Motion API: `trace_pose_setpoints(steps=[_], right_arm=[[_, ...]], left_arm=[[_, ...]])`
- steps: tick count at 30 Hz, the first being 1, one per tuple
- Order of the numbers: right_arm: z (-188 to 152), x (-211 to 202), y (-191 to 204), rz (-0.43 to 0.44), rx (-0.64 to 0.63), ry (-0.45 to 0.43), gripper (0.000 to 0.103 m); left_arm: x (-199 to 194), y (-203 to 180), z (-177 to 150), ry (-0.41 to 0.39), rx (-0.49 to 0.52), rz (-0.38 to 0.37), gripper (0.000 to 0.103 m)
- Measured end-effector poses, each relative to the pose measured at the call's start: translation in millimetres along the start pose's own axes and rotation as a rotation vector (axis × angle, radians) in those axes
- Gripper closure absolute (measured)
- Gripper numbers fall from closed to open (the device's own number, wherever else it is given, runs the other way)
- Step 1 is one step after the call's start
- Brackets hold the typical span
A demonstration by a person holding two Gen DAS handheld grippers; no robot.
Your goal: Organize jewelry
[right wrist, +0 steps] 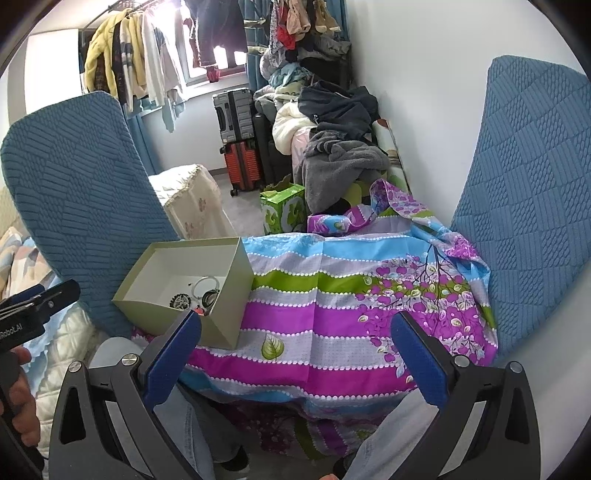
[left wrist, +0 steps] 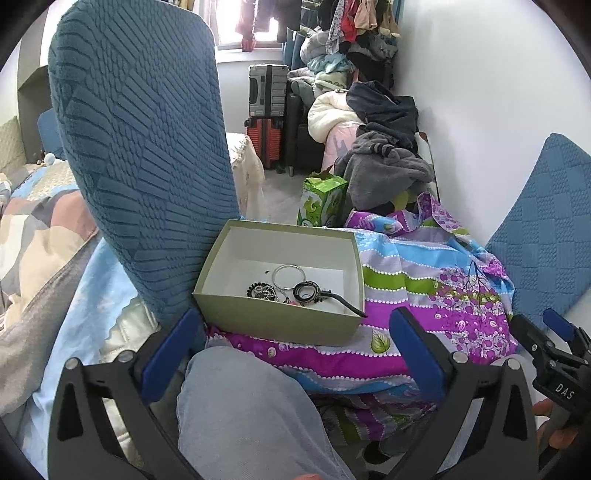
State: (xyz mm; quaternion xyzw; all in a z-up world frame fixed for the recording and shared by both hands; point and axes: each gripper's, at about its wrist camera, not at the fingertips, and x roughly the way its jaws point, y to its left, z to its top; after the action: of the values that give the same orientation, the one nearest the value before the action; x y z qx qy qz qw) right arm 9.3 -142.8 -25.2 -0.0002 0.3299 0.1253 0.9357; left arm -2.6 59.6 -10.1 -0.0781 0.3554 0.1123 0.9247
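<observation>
Beyond the spread left hand-held gripper (left wrist: 295, 347), jewelry (left wrist: 291, 290) fills the box (left wrist: 273, 325).

White wall (right wrist: 424, 92), bright window (left wrist: 258, 22) — stacked suitcases (left wrist: 267, 110), heaped clothes (left wrist: 384, 147)

Both views are taken from low and close, angled down over the floral cloth (left wrist: 424, 280) toward the far window. The left wrist view is centred on the open box (left wrist: 280, 321); in the right wrist view the box (right wrist: 225, 314) sits left. Box, cloth and blue chair backs (right wrist: 74, 206) are shared.
</observation>
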Motion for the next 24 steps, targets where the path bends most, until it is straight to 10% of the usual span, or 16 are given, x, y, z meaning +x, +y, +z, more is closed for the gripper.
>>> trace_pose_setpoints(steps=[24], right_arm=[[3.8,1.1,0.0,-0.013,-0.018,0.006,0.0]], left_arm=[[4.5,3.5,1.0,0.033,-0.005,-0.002,0.0]])
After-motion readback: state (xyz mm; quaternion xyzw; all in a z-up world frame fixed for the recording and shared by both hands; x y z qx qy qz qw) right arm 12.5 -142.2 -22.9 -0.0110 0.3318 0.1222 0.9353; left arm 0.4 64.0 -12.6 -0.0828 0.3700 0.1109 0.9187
